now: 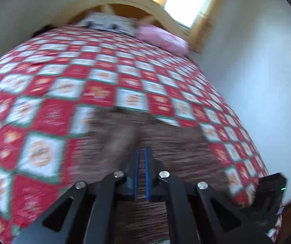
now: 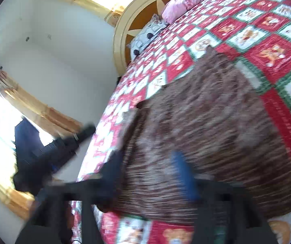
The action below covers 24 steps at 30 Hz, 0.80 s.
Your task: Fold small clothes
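The brown striped garment point(image 1: 165, 142) lay spread on the bed's red-and-white quilt point(image 1: 43, 93), directly ahead of and beneath the left tool point(image 1: 142, 152); that tool's blue-lined fingers stood nearly together with only a thin slot between them, and striped cloth showed through the slot, though whether any fabric was actually pinched there could not be told through the blur; a lighter fold or flap of the garment rose just to the left of its tips. In the right wrist view the same garment point(image 2: 206, 132) filled the space ahead of the right tool point(image 2: 147, 162); its fingers stood well apart, one dark finger over the garment's left edge and one blue pad point(image 2: 181, 168) above the cloth's middle, holding nothing that could be seen. Both views were smeared, which suggested fast motion; that was the main risk, in my judgement; a hasty close could catch the quilt along with the garment, or take only a single layer so that the fold came out crooked; if the left tool's hold was shallow, the cloth could slip free mid-fold and bunch. A pink pillow point(image 2: 184, 2) lay far ahead by the headboard, well clear.
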### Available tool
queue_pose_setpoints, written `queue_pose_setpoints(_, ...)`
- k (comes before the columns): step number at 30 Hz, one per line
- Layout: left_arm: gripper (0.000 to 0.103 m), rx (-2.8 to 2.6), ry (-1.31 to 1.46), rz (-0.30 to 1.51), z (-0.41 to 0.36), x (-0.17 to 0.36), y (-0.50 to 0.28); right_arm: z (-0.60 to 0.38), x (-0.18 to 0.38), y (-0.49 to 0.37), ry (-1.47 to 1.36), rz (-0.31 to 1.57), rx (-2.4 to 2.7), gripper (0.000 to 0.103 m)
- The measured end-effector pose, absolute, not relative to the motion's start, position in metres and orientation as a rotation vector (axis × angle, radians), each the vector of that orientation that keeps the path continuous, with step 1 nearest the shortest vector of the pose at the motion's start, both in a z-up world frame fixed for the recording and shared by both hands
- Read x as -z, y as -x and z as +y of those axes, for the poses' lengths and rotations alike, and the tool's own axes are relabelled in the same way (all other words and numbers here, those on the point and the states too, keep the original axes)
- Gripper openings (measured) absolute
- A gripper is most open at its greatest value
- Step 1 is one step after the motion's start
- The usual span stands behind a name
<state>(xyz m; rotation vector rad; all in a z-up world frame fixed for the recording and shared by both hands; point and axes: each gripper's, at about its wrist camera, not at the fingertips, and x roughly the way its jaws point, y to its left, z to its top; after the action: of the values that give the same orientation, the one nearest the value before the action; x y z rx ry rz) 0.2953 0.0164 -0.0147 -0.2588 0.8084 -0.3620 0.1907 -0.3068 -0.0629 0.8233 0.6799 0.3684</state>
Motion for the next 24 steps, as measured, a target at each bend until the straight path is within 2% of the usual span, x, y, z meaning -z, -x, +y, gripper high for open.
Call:
queue_pose_setpoints(3,0.006,0.228,0.295,0.802,0.064,0.030,-0.287,-0.288,0.044,-0.205,-0.791,0.644,-0.424,0.087)
queue_pose_setpoints(7,0.006,0.266,0.432,0.846,0.102,0.055,-0.264,-0.251,0.037,-0.247,-0.700,0.715,-0.471,0.087)
queue_pose_setpoints(9,0.009,0.323,0.388,0.837,0.100,0.060,-0.245,-0.236,0.046,-0.274,-0.715,0.781,-0.472,0.087)
queue_pose_setpoints(13,0.030,0.406,0.089,0.834,0.074,0.063,-0.210,-0.214,0.066,-0.317,-0.663,0.916,-0.454,0.085)
queue_pose_setpoints(15,0.051,0.503,-0.013,0.832,0.067,0.064,-0.192,-0.203,0.071,-0.331,-0.594,0.956,-0.449,0.084)
queue_pose_setpoints(16,0.071,0.537,-0.048,0.823,0.063,0.064,-0.185,-0.200,0.072,-0.334,-0.578,0.964,-0.456,0.084)
queue_pose_setpoints(17,0.084,0.568,-0.094,0.792,0.055,0.064,-0.175,-0.195,0.074,-0.338,-0.562,0.977,-0.468,0.084)
queue_pose_setpoints(19,0.096,0.576,-0.156,0.724,0.048,0.061,-0.165,-0.185,0.075,-0.344,-0.520,1.007,-0.461,0.084)
queue_pose_setpoints(20,0.099,0.557,-0.191,0.684,0.040,0.060,-0.163,-0.180,0.074,-0.345,-0.493,1.007,-0.461,0.082)
queue_pose_setpoints(22,0.099,0.527,-0.220,0.666,0.029,0.062,-0.169,-0.168,0.071,-0.349,-0.433,1.012,-0.475,0.044)
queue_pose_setpoints(24,0.098,0.495,-0.232,0.665,0.019,0.065,-0.179,-0.160,0.073,-0.352,-0.377,1.055,-0.469,0.040)
